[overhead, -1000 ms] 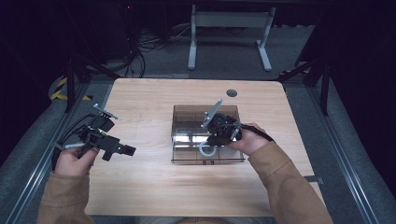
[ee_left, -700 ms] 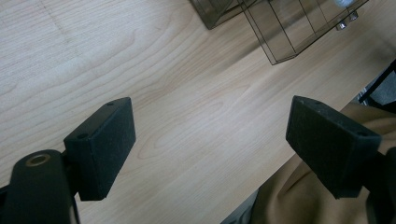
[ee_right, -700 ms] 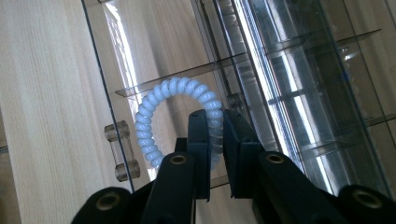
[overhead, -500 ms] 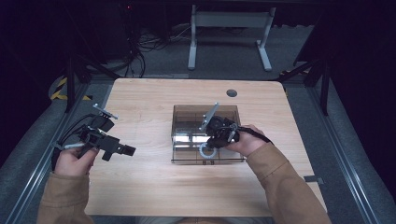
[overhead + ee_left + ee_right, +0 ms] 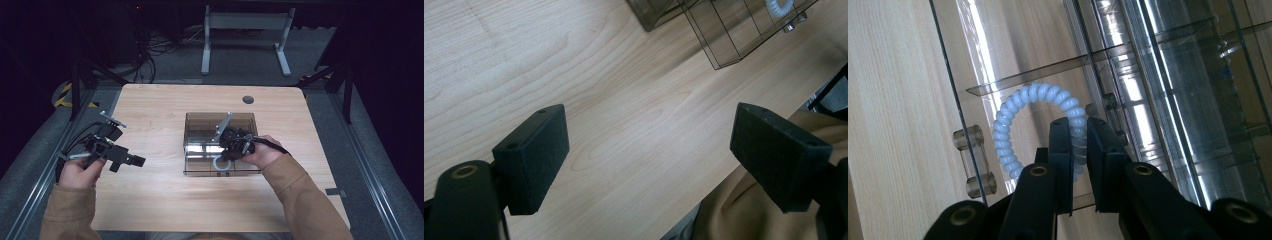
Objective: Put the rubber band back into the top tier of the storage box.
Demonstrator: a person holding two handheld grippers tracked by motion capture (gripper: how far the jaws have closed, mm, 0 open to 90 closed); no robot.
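A pale blue spiral ring [image 5: 1013, 107] lies in a front compartment of a clear smoky divided box [image 5: 220, 116] at the table's middle. My right gripper [image 5: 1078, 127] reaches down into that compartment and is shut on the ring's near side, with the coil pinched between the pads. In the high view the right gripper [image 5: 226, 151] sits over the box's front part, with the ring [image 5: 219, 163] just below it. My left gripper [image 5: 137, 161] hovers over bare wood at the left, its jaws wide open and nothing between them [image 5: 649, 145].
The box [image 5: 724, 35] has several thin inner dividers and a clear handle [image 5: 973, 162] on its front wall. The wooden table [image 5: 150, 200] has a round cable hole [image 5: 248, 99] at the back. A tan sleeve [image 5: 744, 210] lies near the left gripper.
The right gripper has edged slightly toward the box's near wall, still closed on the ring. The left gripper has kept its place.
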